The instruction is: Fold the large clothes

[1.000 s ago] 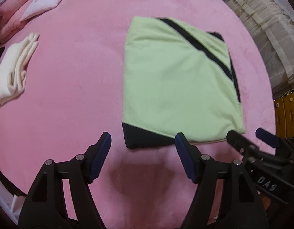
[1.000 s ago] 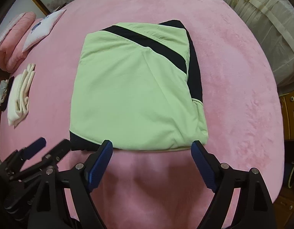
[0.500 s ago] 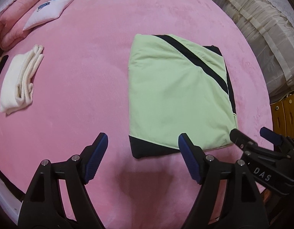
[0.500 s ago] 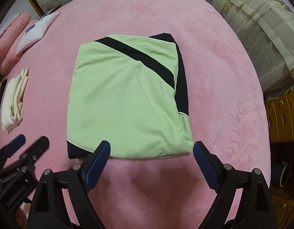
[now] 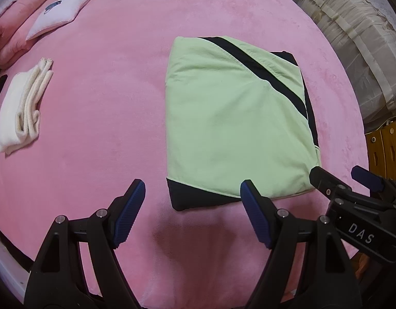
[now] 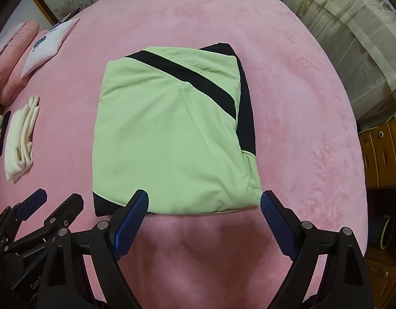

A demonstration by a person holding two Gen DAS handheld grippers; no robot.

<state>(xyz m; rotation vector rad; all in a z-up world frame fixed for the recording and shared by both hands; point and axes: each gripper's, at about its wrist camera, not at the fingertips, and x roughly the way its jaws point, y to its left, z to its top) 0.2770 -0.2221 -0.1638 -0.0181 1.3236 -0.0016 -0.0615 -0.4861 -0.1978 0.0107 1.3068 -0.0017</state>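
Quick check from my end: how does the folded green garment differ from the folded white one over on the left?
The green garment is light green with black bands and a black corner; the white garment is plain cream-white. The green one makes a broad, near-square packet and looks much bigger; the white one is a narrow, long bundle with its stacked layers showing along one edge. The green one lies just ahead of both tools; the white one lies far off to the left. Both lie folded on the pink blanket.
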